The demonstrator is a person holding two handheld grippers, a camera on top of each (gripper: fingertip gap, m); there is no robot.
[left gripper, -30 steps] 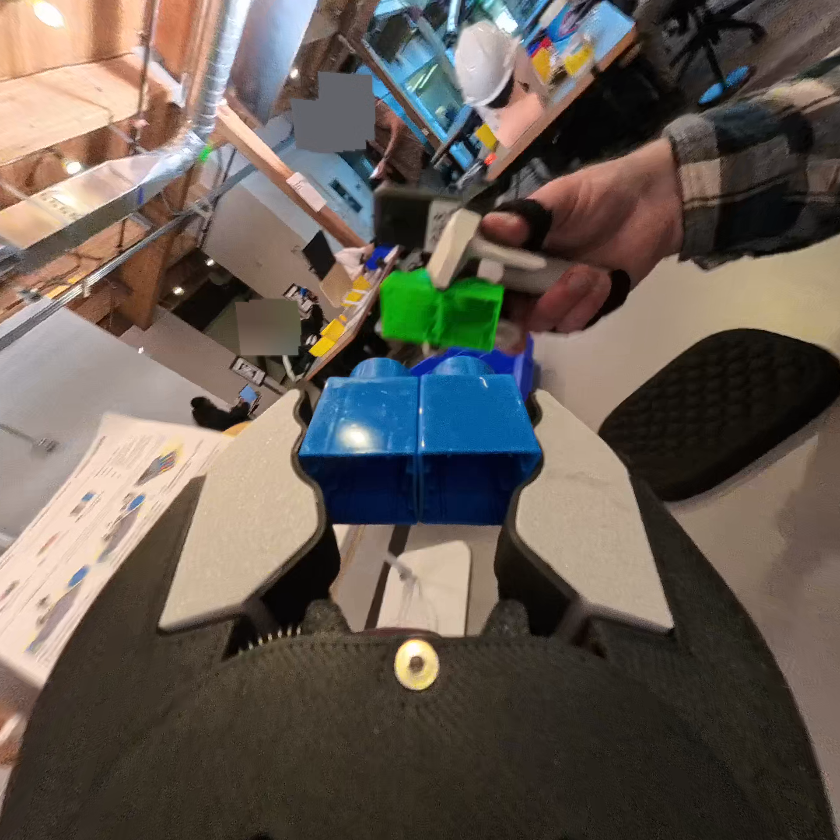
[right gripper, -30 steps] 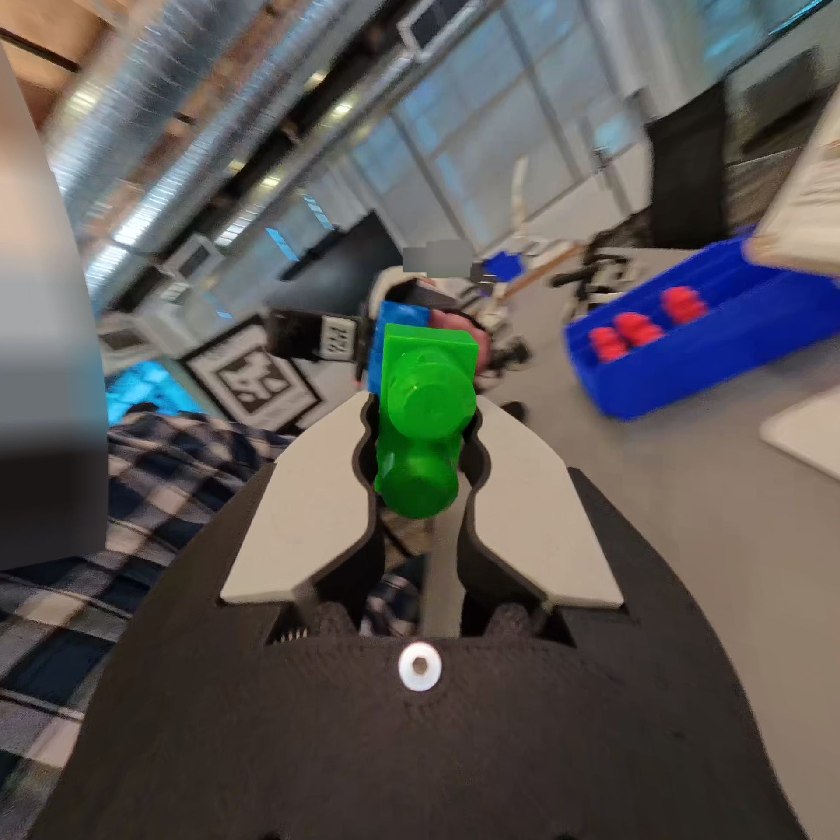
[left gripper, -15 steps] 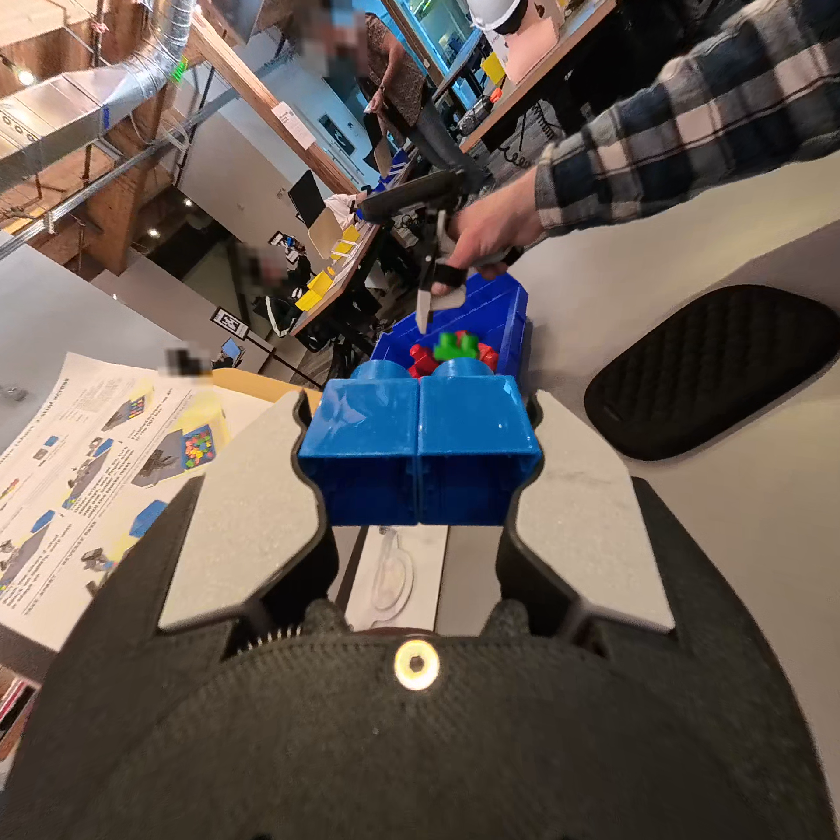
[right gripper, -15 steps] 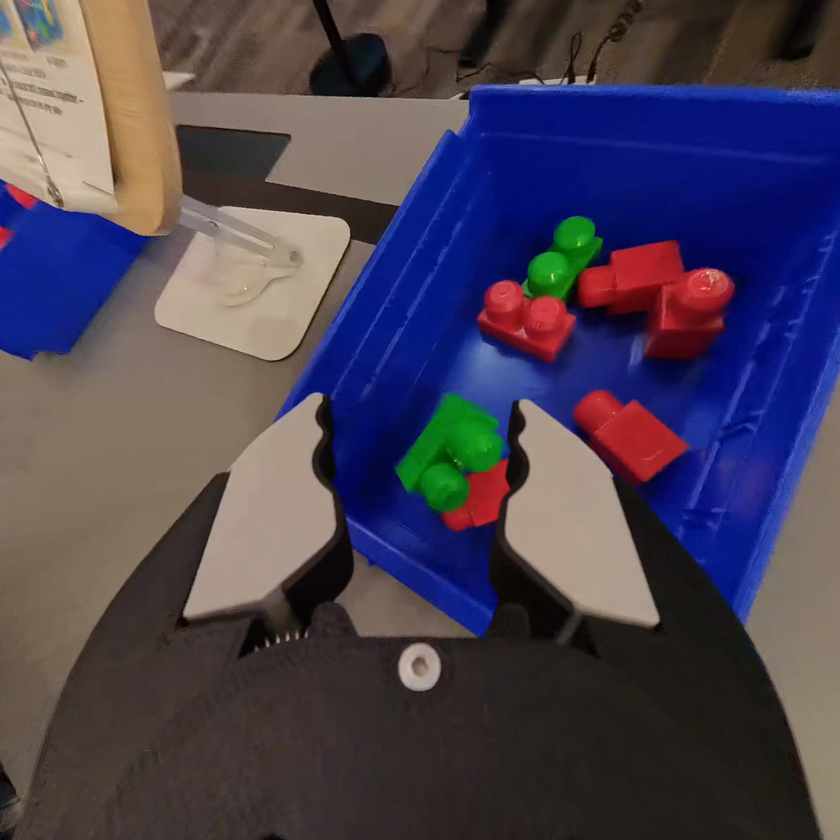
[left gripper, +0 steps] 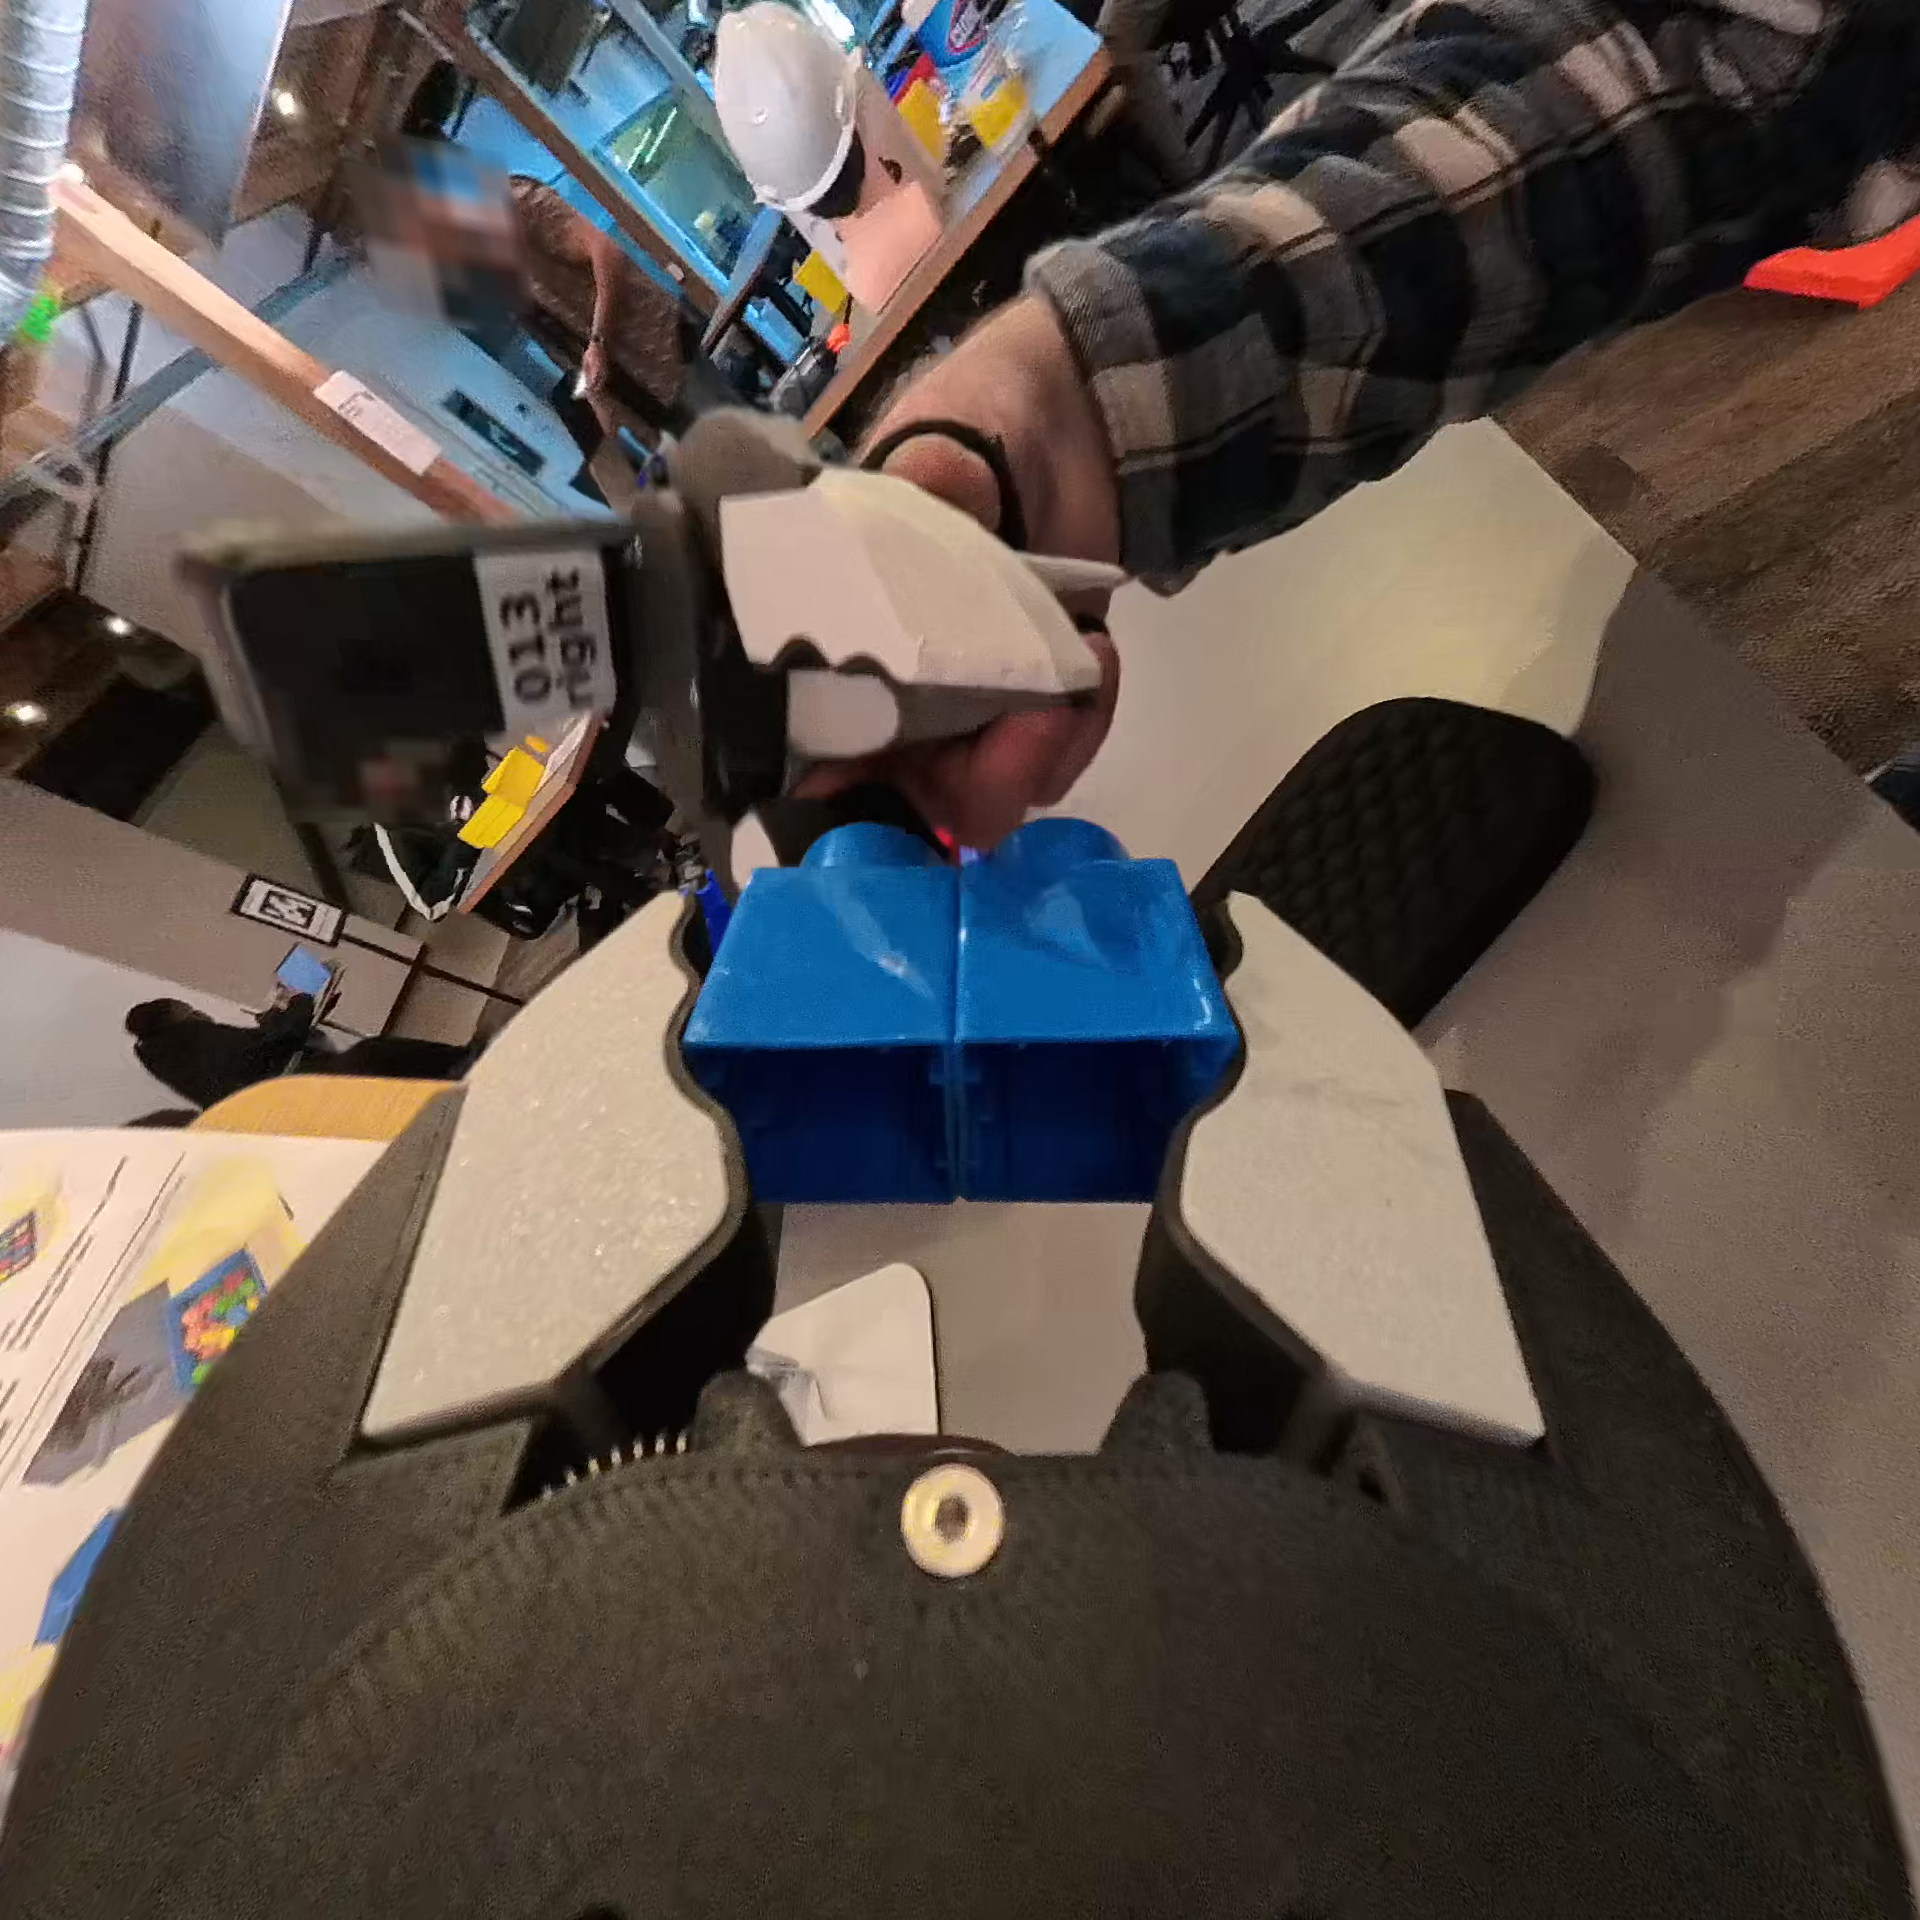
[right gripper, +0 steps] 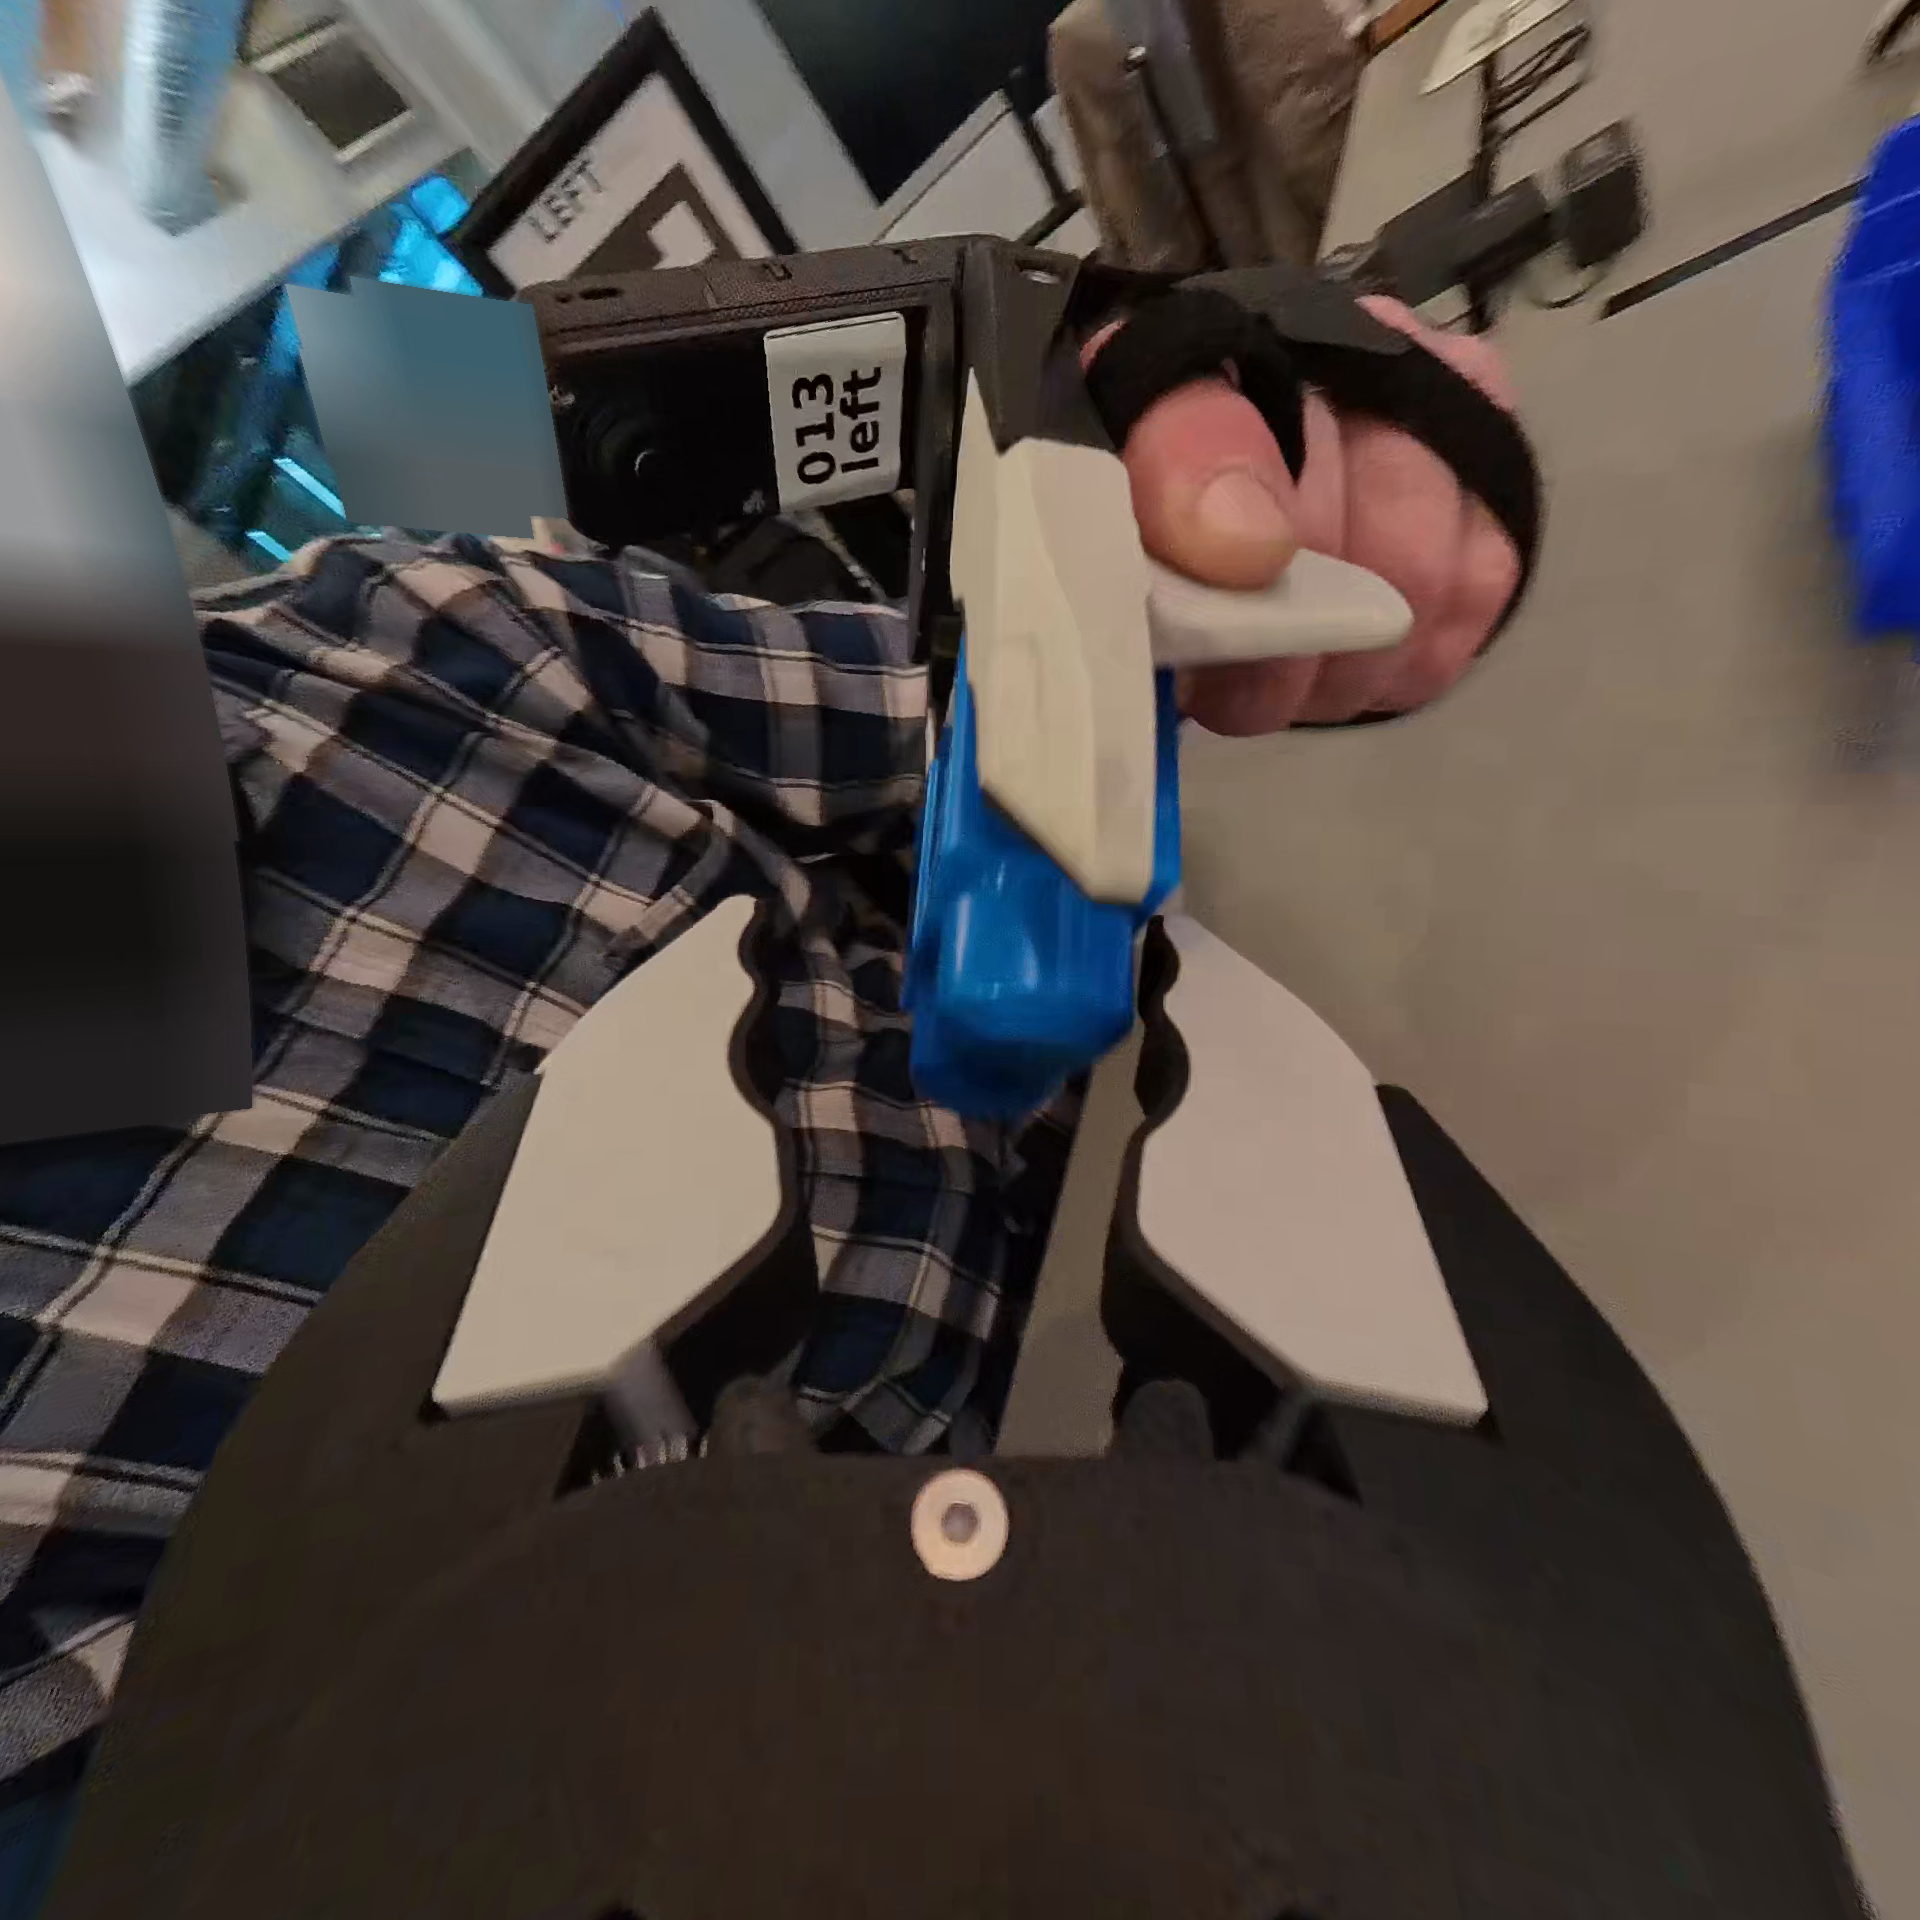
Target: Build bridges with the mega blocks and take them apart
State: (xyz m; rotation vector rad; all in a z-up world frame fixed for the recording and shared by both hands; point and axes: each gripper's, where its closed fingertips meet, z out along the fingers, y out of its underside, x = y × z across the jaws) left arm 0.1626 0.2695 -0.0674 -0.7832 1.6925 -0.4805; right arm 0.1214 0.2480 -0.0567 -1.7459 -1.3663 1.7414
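My left gripper (left gripper: 956, 904) is shut on a blue two-stud block (left gripper: 956, 1029), its pads pressed on both ends, studs pointing away from me. In the right wrist view the same blue block (right gripper: 1018, 966) hangs from one of the left gripper's fingers (right gripper: 1060, 675). My right gripper (right gripper: 956, 920) is open around it. The block lies near the right pad, with a clear gap to the left pad. In the left wrist view the right gripper (left gripper: 821, 675) hovers just beyond the block's studs, held by a hand.
A black mesh pad (left gripper: 1392, 842) lies on the grey table at the right. An instruction sheet (left gripper: 125, 1299) stands at the left on a white base (left gripper: 862, 1351). A blue bin's edge (right gripper: 1881, 364) shows far right. A plaid sleeve (left gripper: 1351, 260) crosses above. Less than 4 cm separates the two grippers' tips.
My right gripper held a green block, opened over the blue bin and left it there, then swung back empty to the blue block. My left gripper kept its hold.
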